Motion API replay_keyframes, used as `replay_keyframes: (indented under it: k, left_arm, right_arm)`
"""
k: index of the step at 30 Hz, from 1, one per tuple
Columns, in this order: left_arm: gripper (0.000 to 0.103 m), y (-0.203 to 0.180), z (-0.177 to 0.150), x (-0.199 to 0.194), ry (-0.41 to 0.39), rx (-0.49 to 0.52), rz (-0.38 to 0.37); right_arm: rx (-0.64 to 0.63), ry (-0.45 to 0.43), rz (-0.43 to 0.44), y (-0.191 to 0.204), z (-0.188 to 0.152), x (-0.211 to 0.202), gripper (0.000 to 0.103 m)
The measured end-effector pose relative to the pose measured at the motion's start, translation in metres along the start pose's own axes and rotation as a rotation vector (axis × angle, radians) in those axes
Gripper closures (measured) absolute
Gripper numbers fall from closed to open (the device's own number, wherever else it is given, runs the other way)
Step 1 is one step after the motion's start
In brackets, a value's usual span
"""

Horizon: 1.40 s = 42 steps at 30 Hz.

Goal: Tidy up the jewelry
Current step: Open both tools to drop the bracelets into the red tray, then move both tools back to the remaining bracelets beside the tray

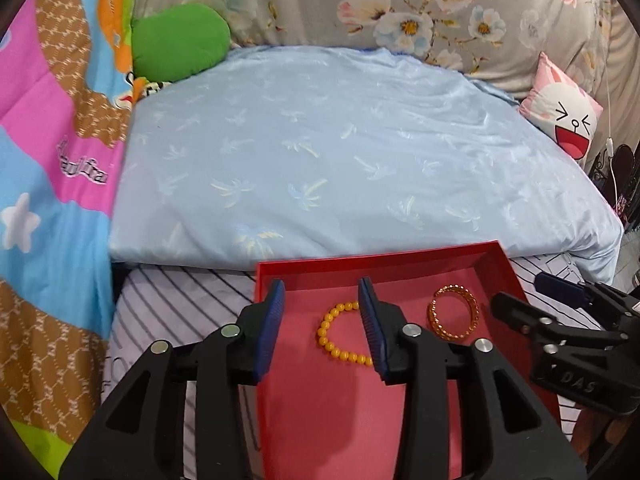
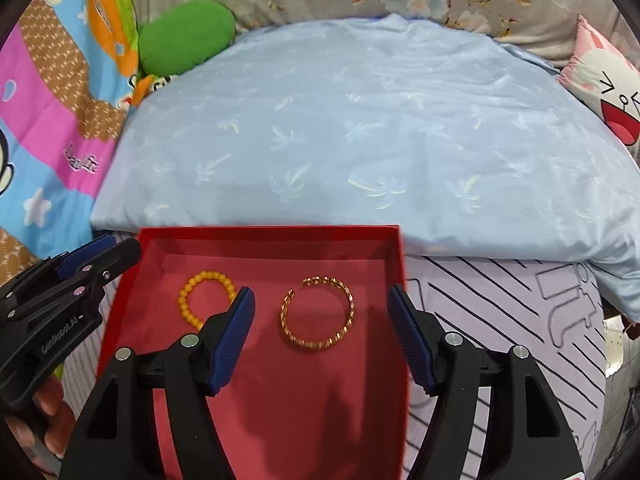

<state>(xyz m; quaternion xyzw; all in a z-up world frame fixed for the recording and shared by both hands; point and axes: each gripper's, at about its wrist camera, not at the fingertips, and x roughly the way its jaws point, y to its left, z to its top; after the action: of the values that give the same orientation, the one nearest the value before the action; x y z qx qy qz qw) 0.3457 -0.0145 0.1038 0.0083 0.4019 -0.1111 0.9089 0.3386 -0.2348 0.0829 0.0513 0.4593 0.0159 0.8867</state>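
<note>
A red box sits on the striped sheet at the bed's front. A yellow bead bracelet lies inside on the left. A gold chain bangle lies inside on the right. My left gripper is open and empty, above the box's left part, its right finger over the bead bracelet. My right gripper is open and empty, above the bangle, which shows between its fingers. The right gripper also shows at the box's right side, the left gripper at its left.
A folded light blue quilt lies right behind the box. A green cushion and a colourful blanket are at the left. A pink face pillow is at the right. The striped sheet surrounds the box.
</note>
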Motion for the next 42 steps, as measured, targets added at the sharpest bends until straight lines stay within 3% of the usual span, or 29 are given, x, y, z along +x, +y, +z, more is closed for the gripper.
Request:
replay_keyframes:
  k: [2, 12, 15, 27, 37, 42]
  left_arm:
    - [0.057, 0.0, -0.004, -0.017, -0.024, 0.005, 0.003]
    - [0.055, -0.009, -0.072, -0.104, -0.077, 0.04, 0.04]
    - [0.049, -0.009, -0.098, -0.116, -0.058, 0.018, 0.019]
    - [0.046, -0.005, -0.194, -0.131, 0.014, -0.016, 0.063]
    - [0.046, -0.007, -0.246, -0.136, 0.051, -0.042, 0.057]
    - [0.046, -0.008, -0.264, -0.137, 0.069, -0.06, 0.044]
  right_arm:
    - [-0.007, -0.029, -0.012, 0.002, -0.01, -0.022, 0.037]
    - [-0.003, -0.071, -0.028, 0.019, -0.091, -0.107, 0.037]
    - [0.007, -0.062, -0.027, 0.018, -0.12, -0.121, 0.037]
    - [0.017, -0.014, -0.054, 0.014, -0.205, -0.134, 0.037]
    - [0.022, 0.025, -0.042, 0.016, -0.258, -0.128, 0.038]
    - [0.025, 0.046, -0.036, 0.017, -0.274, -0.125, 0.043]
